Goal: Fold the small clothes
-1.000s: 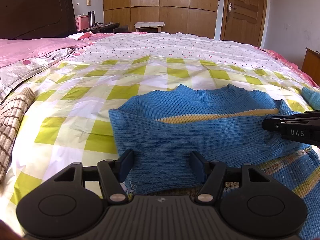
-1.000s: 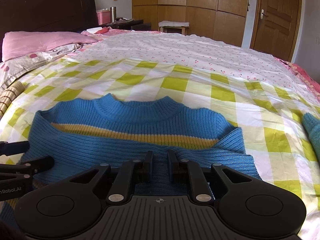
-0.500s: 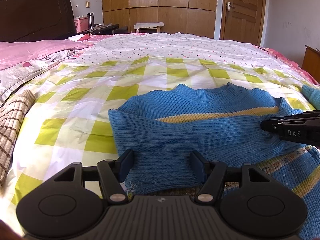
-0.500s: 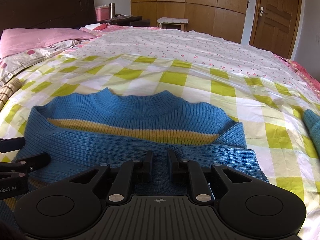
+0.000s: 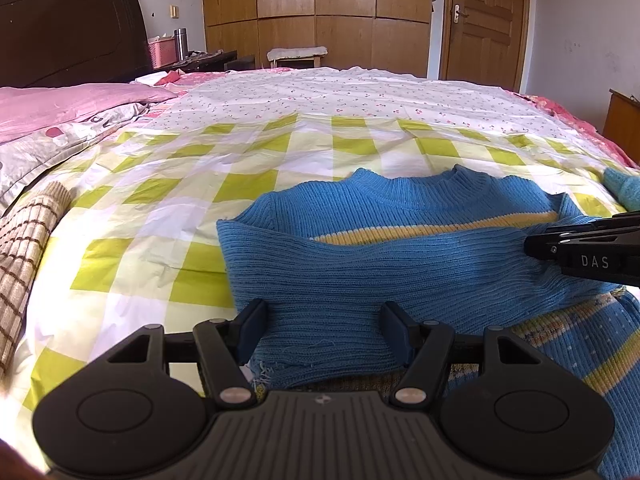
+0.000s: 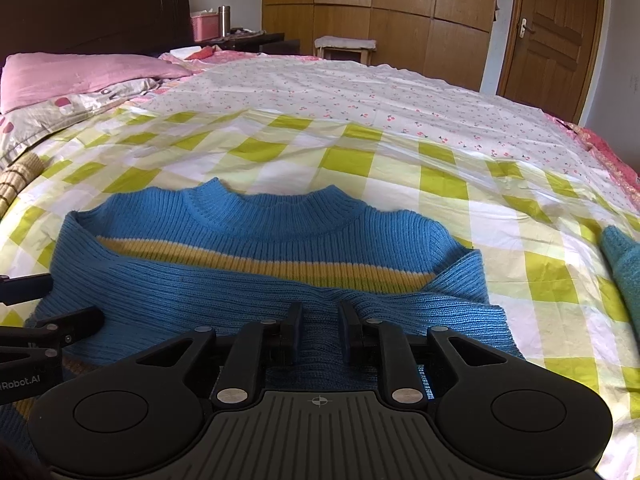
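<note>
- Blue ribbed knit sweater with a yellow chest stripe [image 6: 256,240] lying flat on the green-and-white checked bedsheet [image 5: 168,208], neck hole toward the far side of the bed, lower part folded up over the chest.
- Left gripper [image 5: 324,326] low at the near left edge of the folded blue layer, fingers [image 5: 250,326] spread wide, knit bulging between them; no clamping visible.
- Right gripper [image 6: 319,330] over the near middle of the fold, fingers [image 6: 292,326] close together with a narrow gap, blue knit showing in that gap; whether actually pinched, cannot tell.
- Right gripper's black tips also visible at the right edge of the left wrist view, touching the sweater's right side.
- Teal knit garment [image 6: 622,268] at the right edge of the bed, apart from the sweater.
- Brown checked fabric [image 5: 24,248] at the left edge.
- Pink pillow [image 6: 80,74] near the dark headboard [image 5: 72,28]; wooden wardrobe [image 5: 316,12] and wooden door [image 6: 552,32] beyond.
</note>
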`<move>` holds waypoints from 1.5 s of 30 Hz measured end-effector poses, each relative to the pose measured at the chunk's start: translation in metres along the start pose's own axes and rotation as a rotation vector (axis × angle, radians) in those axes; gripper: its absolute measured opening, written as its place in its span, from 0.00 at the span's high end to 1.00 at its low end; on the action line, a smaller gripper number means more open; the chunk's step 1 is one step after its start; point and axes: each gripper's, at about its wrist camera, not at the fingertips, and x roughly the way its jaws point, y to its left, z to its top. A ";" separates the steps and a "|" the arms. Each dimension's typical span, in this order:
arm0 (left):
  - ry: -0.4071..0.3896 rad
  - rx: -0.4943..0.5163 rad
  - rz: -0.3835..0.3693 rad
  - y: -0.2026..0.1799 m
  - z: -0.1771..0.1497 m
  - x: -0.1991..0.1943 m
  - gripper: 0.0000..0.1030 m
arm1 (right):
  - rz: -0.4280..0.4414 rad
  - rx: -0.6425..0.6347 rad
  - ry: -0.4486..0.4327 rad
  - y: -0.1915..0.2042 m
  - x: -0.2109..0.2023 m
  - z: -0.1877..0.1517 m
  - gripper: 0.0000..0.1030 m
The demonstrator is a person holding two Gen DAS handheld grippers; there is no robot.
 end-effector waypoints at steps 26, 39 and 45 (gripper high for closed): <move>0.046 -0.055 0.003 0.015 -0.018 -0.034 0.34 | -0.028 -0.003 -0.041 -0.020 -0.045 -0.011 0.73; 0.224 -0.095 -0.082 0.025 -0.092 -0.114 0.34 | 0.062 0.096 0.084 -0.071 -0.134 -0.098 0.65; 0.269 -0.069 -0.077 0.016 -0.112 -0.136 0.34 | 0.081 0.139 0.168 -0.087 -0.166 -0.146 0.65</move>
